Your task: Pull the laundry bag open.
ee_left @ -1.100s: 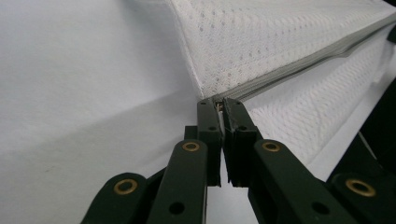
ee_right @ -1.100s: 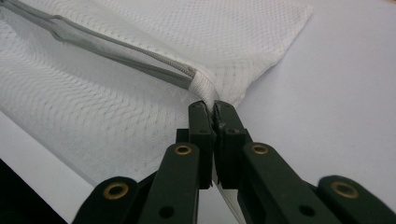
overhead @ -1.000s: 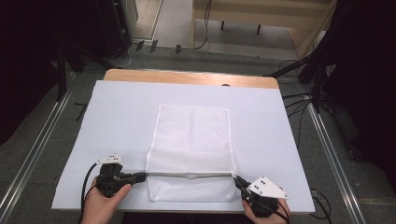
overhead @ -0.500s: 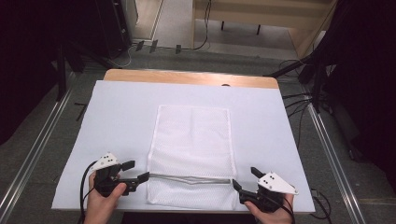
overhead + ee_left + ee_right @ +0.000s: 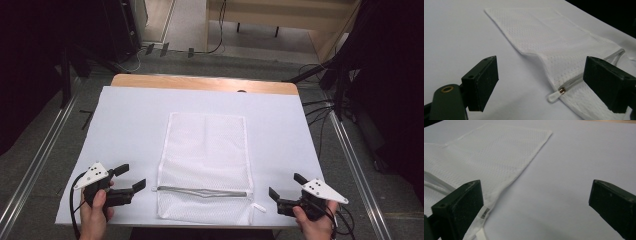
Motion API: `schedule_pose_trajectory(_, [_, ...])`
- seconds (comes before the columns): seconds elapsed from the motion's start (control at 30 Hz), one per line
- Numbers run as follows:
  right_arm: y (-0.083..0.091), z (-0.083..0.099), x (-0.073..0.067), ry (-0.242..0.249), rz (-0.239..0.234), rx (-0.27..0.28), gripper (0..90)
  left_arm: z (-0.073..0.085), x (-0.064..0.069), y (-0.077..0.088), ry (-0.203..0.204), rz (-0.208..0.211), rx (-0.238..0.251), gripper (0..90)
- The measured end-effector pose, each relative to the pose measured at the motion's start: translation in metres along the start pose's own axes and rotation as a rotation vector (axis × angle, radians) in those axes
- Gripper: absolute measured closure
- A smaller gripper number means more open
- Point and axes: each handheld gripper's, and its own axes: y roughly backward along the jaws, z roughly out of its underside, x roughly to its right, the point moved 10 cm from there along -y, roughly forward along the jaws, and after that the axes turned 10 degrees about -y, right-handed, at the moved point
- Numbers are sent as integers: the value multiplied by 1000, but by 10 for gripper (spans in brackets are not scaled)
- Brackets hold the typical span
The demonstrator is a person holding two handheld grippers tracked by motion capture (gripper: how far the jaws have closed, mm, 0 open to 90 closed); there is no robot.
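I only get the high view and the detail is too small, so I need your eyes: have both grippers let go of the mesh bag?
Observer: Yes. In the left gripper view the left gripper has its jaws wide apart, having just been opening, with nothing pressed between the pads.
Operator: What lies in front of it?
Observer: The zipper pull, a white tab with a small metal end, rests on the table at the edge of the mesh bag.
Operator: And the right side?
Observer: The right gripper is open too, its jaws just opened; bare white table cover lies between them.
Operator: Anything near its jaws?
Observer: A small printed label on the bag's edge sits beside one jaw.
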Motion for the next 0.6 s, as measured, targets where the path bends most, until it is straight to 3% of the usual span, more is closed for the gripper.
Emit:
schedule_pose_trajectory(0.17, [4, -2, 20, -25, 28, 7, 0, 2, -9, 4, -24, -39, -5, 90])
schedule_pose_trajectory(0.33, [12, -6, 46, -60, 69, 31, 0, 2, -23, 11, -2, -89, 16, 78])
schedule_pose_trajectory(0.43, [16, -7, 55, -71, 84, 43, 0, 3, -32, 15, -12, -130, 17, 71])
schedule_pose_trajectory(0.5, [18, -7, 61, -76, 92, 47, 0, 3, -33, 17, -24, -135, 20, 15])
schedule_pose_trajectory(0.6, [20, -7, 65, -87, 97, 53, 0, 3, -35, 18, -26, -141, 21, 14])
